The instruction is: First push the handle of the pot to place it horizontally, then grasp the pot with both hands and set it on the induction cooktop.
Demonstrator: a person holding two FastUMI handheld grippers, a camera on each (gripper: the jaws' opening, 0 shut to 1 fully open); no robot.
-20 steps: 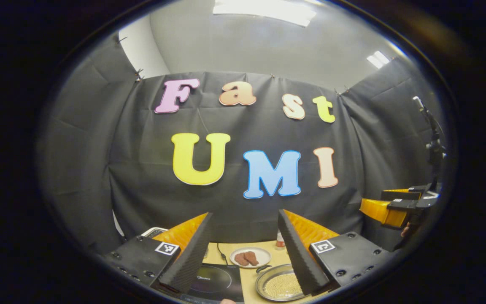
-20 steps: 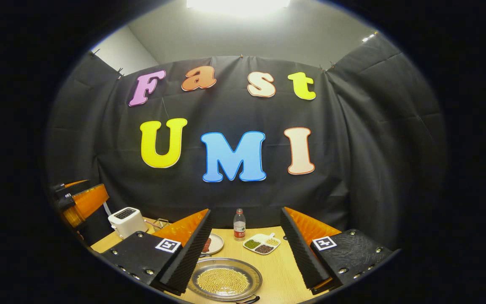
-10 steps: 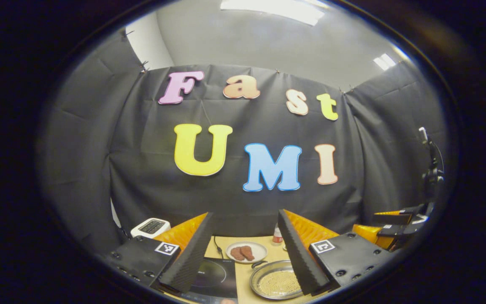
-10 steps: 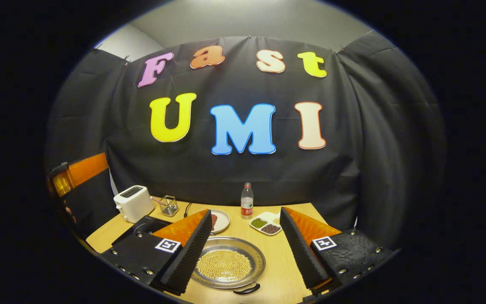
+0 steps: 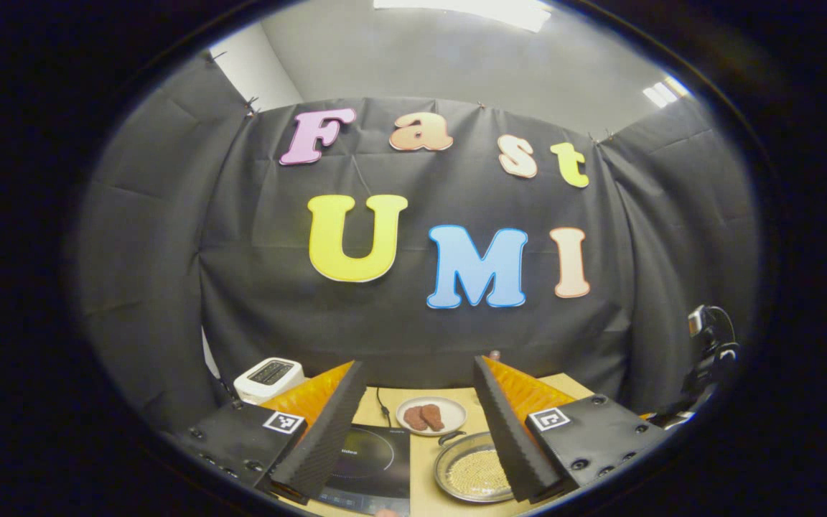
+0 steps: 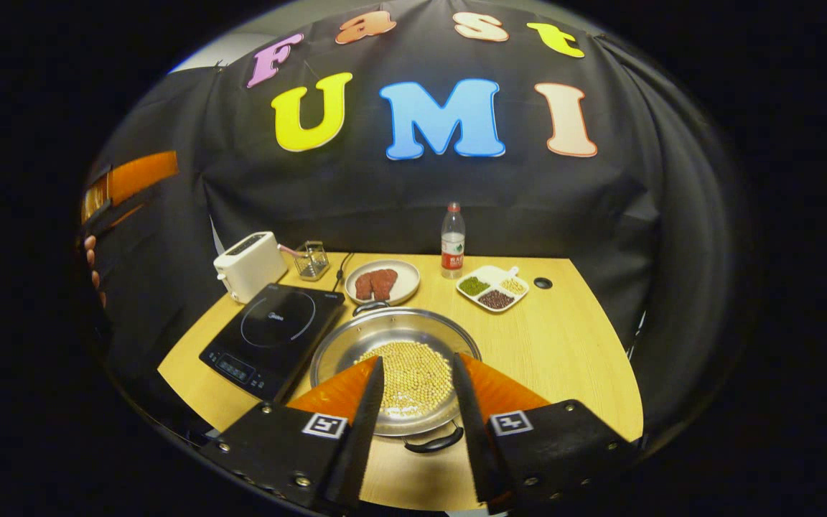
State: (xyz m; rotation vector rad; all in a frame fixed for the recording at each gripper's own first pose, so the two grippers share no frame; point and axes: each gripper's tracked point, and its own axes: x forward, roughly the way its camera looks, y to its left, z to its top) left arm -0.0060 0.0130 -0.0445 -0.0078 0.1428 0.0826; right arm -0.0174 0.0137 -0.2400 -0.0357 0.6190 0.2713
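While the right hand-held gripper [image 6: 413, 402] hangs open and empty above the round steel pot of pale beans [image 6: 395, 370], just beside the black induction cooktop [image 6: 273, 336] near the table's [image 6: 571, 359] left edge, pushing the near black handle [image 6: 433, 441] looks to be the first job. The left hand-held gripper [image 5: 413, 420] waits open. Both fingers cover part of the pot's rim.

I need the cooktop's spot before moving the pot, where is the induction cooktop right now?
In the right gripper view the induction cooktop lies on the table's left part, just left of the pot, with the toaster behind it.
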